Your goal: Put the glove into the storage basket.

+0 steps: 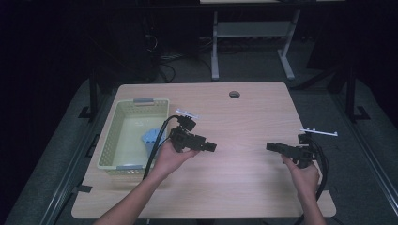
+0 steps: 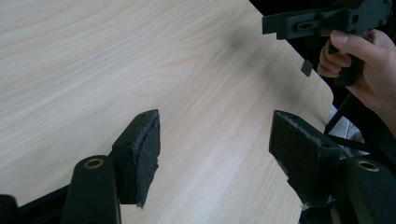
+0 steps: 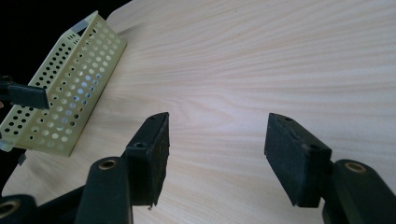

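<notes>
My left gripper (image 1: pixel 211 146) hovers over the middle of the wooden table (image 1: pixel 244 117), just right of the basket, pointing right. Its own view shows it as the left gripper (image 2: pixel 215 154), jaws wide apart with bare wood between the pads. My right gripper (image 1: pixel 272 146) is held near the table's right edge and points left toward the other one. From its own camera the right gripper (image 3: pixel 217 149) stands open with nothing between its pads. A pale green perforated basket (image 1: pixel 111 140) sits at the table's left, with a light blue item (image 1: pixel 152 136) inside it.
The basket (image 3: pixel 65 93) appears at the upper left of the right gripper view. A round cable hole (image 1: pixel 234 94) lies near the table's far edge. Beyond the table stand a desk frame (image 1: pixel 253 37) and cables on the floor.
</notes>
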A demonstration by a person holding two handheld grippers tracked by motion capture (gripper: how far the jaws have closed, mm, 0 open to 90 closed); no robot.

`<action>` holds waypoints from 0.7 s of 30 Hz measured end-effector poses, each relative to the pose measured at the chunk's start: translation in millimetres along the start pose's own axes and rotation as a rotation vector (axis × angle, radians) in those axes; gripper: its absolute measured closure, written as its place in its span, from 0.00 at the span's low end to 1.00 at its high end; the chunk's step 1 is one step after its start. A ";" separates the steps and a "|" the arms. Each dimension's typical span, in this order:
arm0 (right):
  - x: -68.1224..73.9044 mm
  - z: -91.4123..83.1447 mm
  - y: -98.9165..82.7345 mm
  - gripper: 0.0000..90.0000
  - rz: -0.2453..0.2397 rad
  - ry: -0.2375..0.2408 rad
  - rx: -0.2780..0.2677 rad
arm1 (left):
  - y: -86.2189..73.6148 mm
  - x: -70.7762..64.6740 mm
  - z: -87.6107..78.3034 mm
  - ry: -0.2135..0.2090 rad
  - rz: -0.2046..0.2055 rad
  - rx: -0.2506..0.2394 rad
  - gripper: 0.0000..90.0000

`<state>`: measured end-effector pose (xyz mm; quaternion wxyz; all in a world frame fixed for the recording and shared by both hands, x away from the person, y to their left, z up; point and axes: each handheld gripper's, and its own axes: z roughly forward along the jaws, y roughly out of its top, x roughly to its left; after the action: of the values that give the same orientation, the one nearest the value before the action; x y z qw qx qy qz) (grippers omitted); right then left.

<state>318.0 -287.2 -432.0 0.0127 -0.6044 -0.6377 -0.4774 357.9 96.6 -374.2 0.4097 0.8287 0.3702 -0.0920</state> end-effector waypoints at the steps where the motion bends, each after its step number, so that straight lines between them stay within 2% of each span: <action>1: -1.0 -1.1 -1.5 0.44 0.001 0.001 0.000 | -0.8 -0.9 2.2 -0.006 -0.001 -0.002 0.37; 9: -8.7 -12.8 -13.5 0.43 0.005 -0.006 -0.011 | -10.6 -12.1 19.8 -0.035 0.022 0.010 0.35; 14: -13.8 -16.4 -21.7 0.42 0.012 -0.005 0.001 | -18.1 -17.7 27.9 -0.048 0.036 0.015 0.34; 16: -19.0 -18.9 -29.7 0.41 0.018 -0.004 0.014 | -24.6 -20.8 34.0 -0.056 0.040 0.026 0.33; 21: -23.2 -23.7 -41.0 0.39 0.016 0.005 0.003 | -37.0 -22.5 43.2 -0.066 0.063 0.030 0.33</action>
<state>278.9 -312.0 -457.2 0.0190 -0.6084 -0.6334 -0.4778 322.9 66.6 -414.5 0.4119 0.8424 0.3288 -0.1118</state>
